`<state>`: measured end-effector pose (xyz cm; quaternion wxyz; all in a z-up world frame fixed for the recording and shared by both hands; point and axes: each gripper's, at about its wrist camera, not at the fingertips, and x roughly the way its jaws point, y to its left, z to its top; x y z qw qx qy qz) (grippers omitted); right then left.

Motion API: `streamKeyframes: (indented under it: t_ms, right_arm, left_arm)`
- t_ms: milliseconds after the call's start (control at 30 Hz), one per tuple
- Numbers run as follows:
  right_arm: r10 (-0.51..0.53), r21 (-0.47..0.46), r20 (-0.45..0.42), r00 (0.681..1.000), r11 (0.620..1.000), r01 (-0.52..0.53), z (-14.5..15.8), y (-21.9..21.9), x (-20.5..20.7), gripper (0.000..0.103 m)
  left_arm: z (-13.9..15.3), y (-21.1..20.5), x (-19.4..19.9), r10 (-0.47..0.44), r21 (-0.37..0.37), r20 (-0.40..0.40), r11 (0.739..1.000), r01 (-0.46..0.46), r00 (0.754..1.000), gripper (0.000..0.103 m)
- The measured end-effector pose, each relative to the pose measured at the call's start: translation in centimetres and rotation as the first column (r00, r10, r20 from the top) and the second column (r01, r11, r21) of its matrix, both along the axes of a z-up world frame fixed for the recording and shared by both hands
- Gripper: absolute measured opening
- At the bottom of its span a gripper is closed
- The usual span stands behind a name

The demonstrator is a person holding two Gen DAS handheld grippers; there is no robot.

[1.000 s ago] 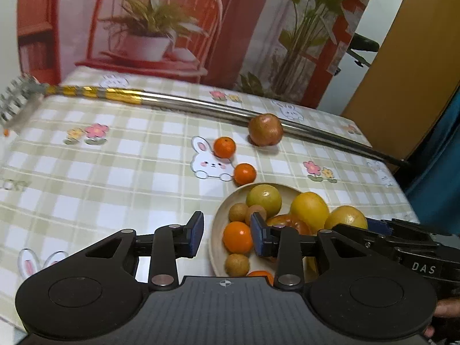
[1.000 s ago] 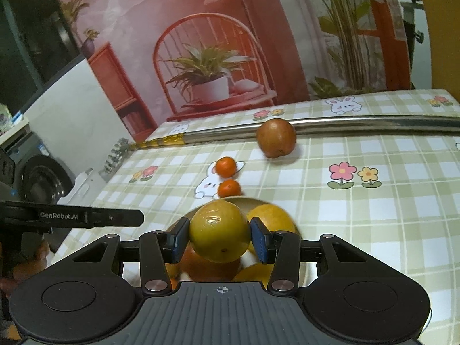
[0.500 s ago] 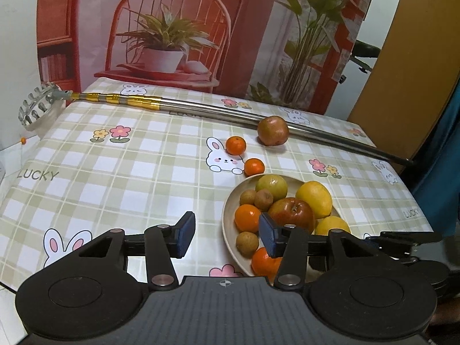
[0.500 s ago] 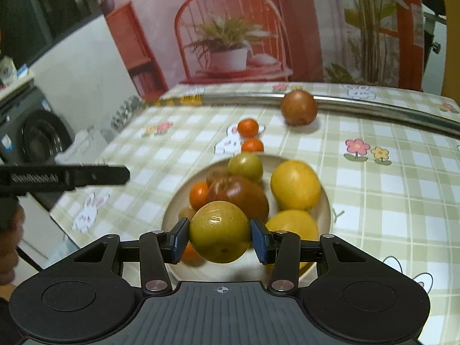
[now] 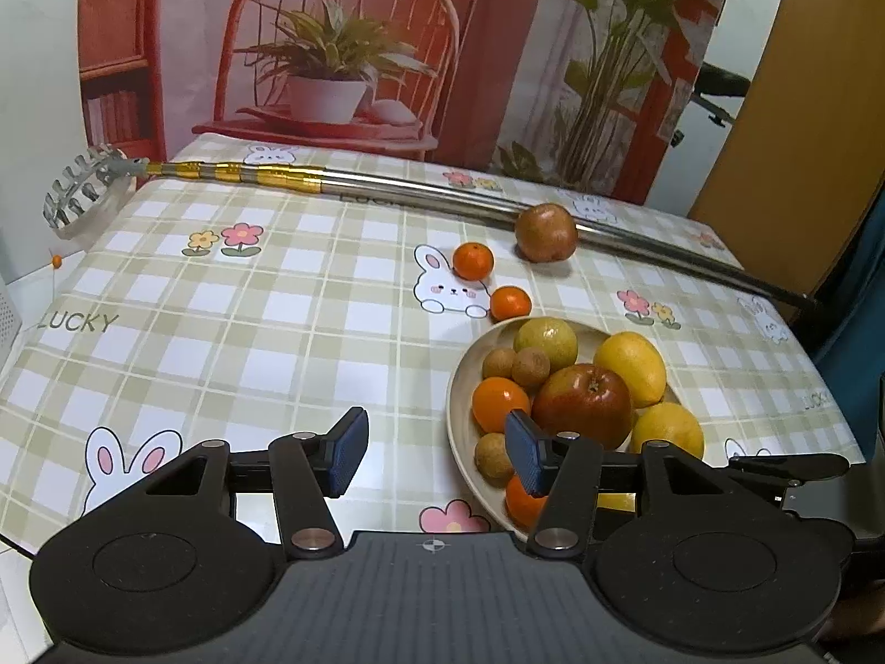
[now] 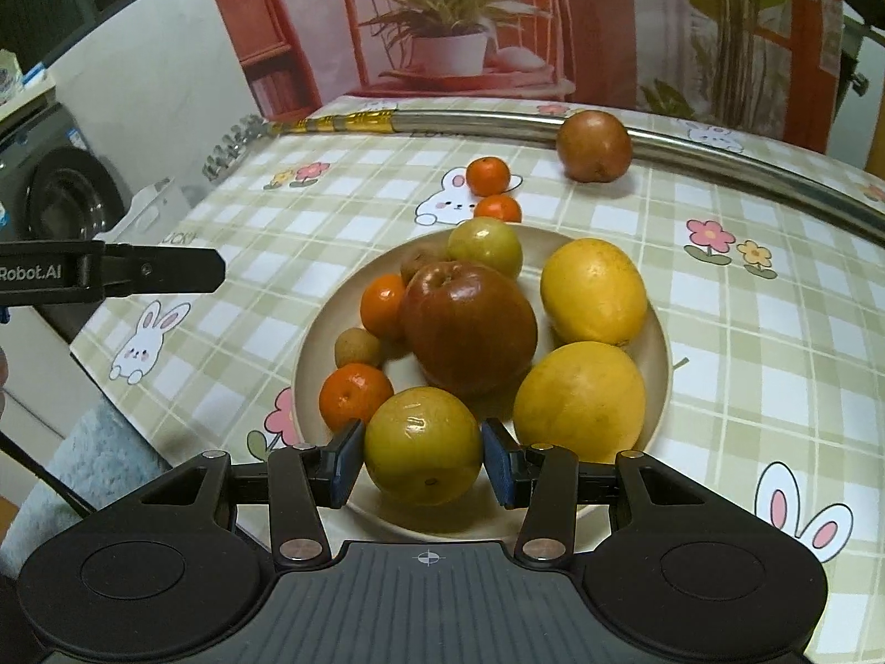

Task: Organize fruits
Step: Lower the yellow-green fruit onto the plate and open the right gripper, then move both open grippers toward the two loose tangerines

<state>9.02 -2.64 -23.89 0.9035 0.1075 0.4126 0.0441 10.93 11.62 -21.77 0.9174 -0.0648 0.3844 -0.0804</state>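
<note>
Right tool [image 6: 423, 462] brings a yellow-green fruit [image 6: 423, 445] over the plate [image 6: 661, 357]; left tool [image 5: 431, 456] empty.

The right tool's blue pads pinch the yellow-green fruit at its widest girth, low over the plate's near rim, evidently because the only bare spot lies there, between the tangerine [image 6: 354, 395] and the near lemon [image 6: 581, 393]. The red apple [image 6: 467, 326] fills the centre, so release must be gentle or the pile may roll. The left tool's jaws are opening with nothing between them, beside the plate's near edge. Two small oranges [image 5: 473, 261] and a brown round fruit [image 5: 546, 232], resting against the metal pole [image 5: 415, 200], lie loose on the table [image 5: 221, 343], not yet gathered.
</note>
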Motion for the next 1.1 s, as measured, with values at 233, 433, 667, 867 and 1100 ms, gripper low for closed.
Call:
streamKeyframes:
  t_ms: [233,433,667,867,1100]
  right_arm:
    - [0.008,0.019,-0.014,1.000,1.000,-0.008,-0.8,-0.3,0.3,0.042]
    - [0.018,0.030,-0.007,1.000,0.999,-0.018,-1.0,-0.3,0.3,0.043]
    - [0.012,0.004,0.031,0.999,1.000,-0.012,-0.2,-0.2,-0.2,0.043]
    - [-0.019,-0.026,0.098,0.995,0.999,0.021,0.9,-0.5,-1.0,0.043]
    - [-0.036,-0.061,0.156,0.987,0.997,0.046,1.7,-0.6,-1.4,0.043]
  left_arm:
    - [-0.4,-0.2,0.1,-0.002,0.011,-0.020,1.000,0.002,1.000,0.058]
    - [-0.5,-0.5,0.0,-0.014,0.023,-0.033,1.000,0.015,0.999,0.058]
    - [-0.4,-0.5,-0.3,-0.008,0.022,-0.030,1.000,0.009,1.000,0.058]
    - [-0.4,-0.5,-0.3,-0.006,0.020,-0.032,1.000,0.007,0.999,0.058]
    - [-0.4,-0.4,-0.2,-0.002,0.016,-0.038,1.000,0.002,0.999,0.058]
